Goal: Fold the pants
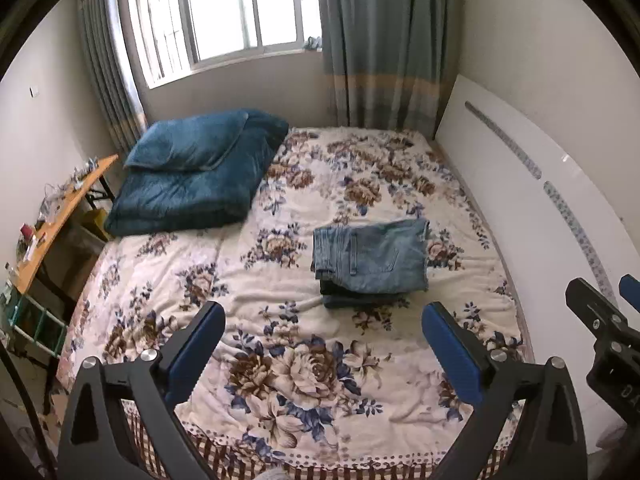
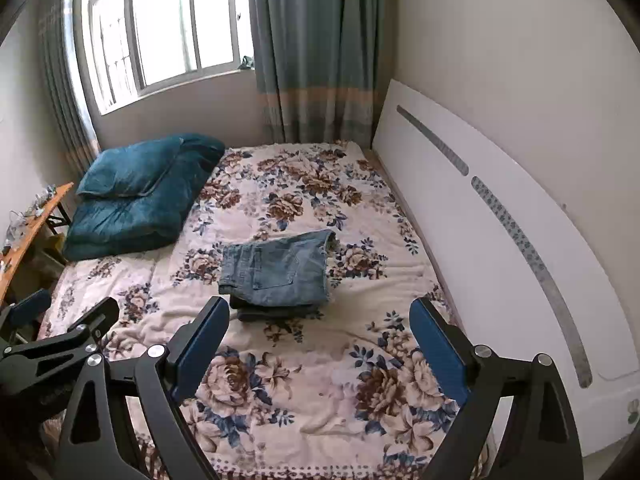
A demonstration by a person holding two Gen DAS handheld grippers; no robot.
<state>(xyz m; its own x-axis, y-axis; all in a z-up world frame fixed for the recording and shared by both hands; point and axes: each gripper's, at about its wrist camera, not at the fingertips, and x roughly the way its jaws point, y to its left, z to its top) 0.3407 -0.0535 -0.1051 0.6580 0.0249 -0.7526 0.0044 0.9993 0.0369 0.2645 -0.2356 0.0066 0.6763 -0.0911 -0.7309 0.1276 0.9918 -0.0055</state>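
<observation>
Faded blue denim: the pants (image 1: pixel 370 256) lie folded into a compact rectangle on the floral bed (image 1: pixel 280 360), right of centre in the left wrist view and at middle in the right wrist view, sitting on top of a darker folded garment (image 1: pixel 360 300). A back pocket faces up, the waistband is at the left edge, and the layers look fairly square. The left tool (image 1: pixel 324 344) hangs above the near bedcover with its blue pads wide apart and nothing between them; the right tool (image 2: pixel 320 340) is likewise spread and empty. Both are well apart from the stack. As I judge it, the fold looks complete, so the risk is a careless nudge: a pad catching the top edge could drag the layers askew or slide the pants off the dark garment below
</observation>
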